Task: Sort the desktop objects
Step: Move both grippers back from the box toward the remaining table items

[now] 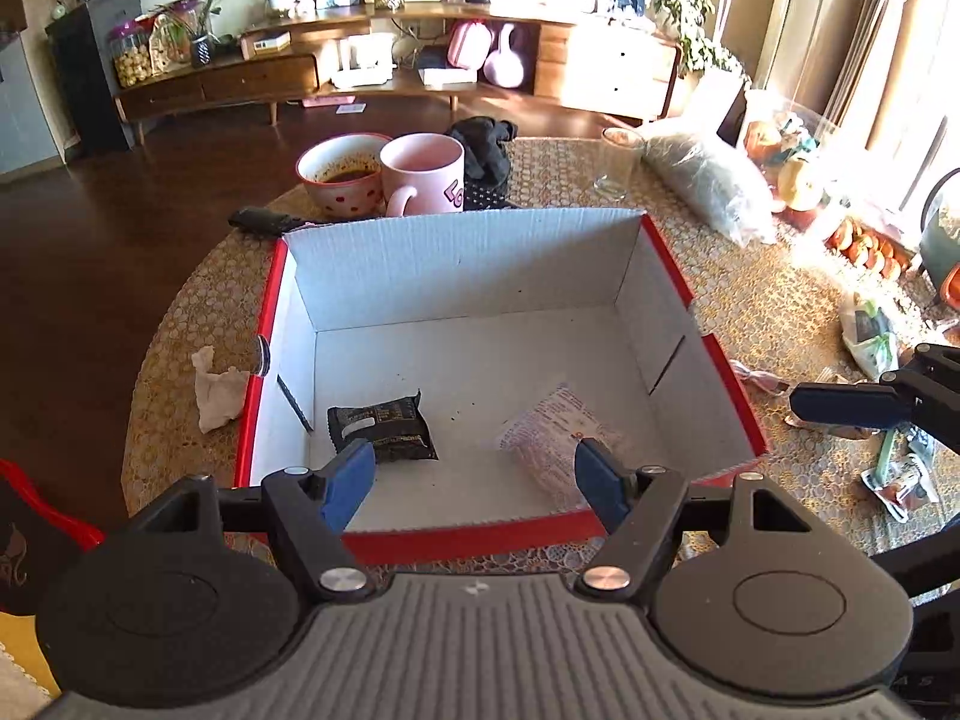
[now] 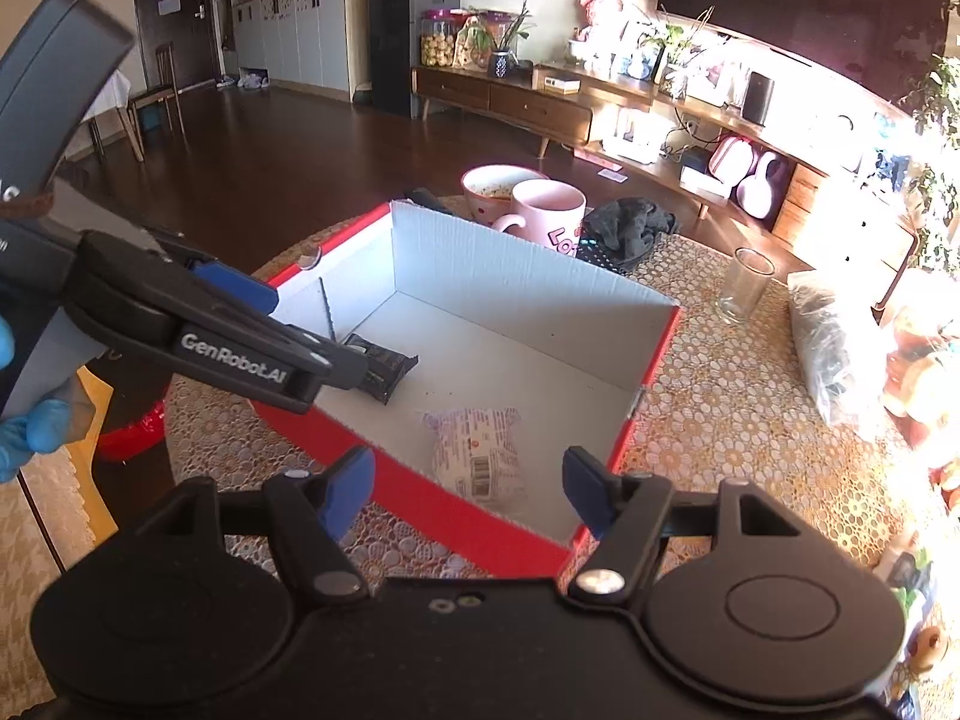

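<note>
Both grippers hang above the near rim of the box [image 1: 480, 252], jaws spread and holding nothing. Seen from the left wrist, the left gripper [image 1: 474, 477] has 2 blue pads parted wide over the box floor. The black packet [image 1: 384, 429] lies flat on that floor just past the left pad, at about 11 o'clock from the gap between the pads, and is clear of it. The clear packet [image 1: 555, 429], printed in red, lies on the floor at about 1 o'clock from that gap, just in front of the right pad; whether pad and packet touch cannot be told.

From the right wrist, the right gripper [image 2: 468, 489] also stands with its pads apart, above the red near edge of the box [image 2: 510, 258]. The clear packet [image 2: 480, 450] sits at 12 o'clock between the 2 pads, lower down on the box floor, apart from both. The black packet [image 2: 387, 369] lies farther off at about 11 o'clock, partly hidden behind the left gripper [image 2: 240, 294], which crosses the view from 9 o'clock. A blue-gloved hand [image 2: 24, 426] shows at the left edge.

Outside the box, at 12 o'clock beyond its far wall, stand a pink mug [image 1: 423, 174] and a dotted bowl [image 1: 342, 174]. A glass [image 1: 618, 162] stands at 1 o'clock, and a crumpled tissue [image 1: 219, 390] lies on the table at 9 o'clock beside the box's left wall.
</note>
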{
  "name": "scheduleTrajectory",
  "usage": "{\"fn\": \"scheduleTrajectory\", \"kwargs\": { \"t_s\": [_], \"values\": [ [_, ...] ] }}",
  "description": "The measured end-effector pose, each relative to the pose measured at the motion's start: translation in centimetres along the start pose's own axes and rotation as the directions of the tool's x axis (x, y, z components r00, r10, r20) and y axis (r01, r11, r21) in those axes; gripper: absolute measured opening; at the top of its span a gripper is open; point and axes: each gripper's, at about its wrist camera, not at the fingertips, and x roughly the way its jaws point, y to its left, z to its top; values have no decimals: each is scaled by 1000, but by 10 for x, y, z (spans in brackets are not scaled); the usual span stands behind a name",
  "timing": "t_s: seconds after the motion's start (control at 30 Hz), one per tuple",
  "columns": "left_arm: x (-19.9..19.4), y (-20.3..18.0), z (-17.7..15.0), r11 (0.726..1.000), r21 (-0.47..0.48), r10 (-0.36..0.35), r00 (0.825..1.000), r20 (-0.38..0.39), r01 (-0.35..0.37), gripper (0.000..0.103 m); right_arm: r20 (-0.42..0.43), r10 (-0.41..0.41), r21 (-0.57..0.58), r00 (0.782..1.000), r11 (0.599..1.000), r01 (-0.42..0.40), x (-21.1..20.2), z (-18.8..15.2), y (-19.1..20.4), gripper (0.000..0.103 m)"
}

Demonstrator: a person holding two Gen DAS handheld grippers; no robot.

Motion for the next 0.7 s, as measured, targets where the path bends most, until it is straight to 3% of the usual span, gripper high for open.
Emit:
{"fn": "scheduleTrajectory", "kwargs": {
  "t_s": [0.37, 0.7],
  "values": [
    [-29, -29, -37, 999, -35, -13, 999, 49, 14, 73, 63, 8, 43, 998, 999, -10, -45, -26, -13, 69],
    [-49, -64, -61, 1000, -1, -25, 996, 82, 25, 73, 101, -26, 106, 995, 994, 15, -83, -54, -30, 69]
  ]
}}
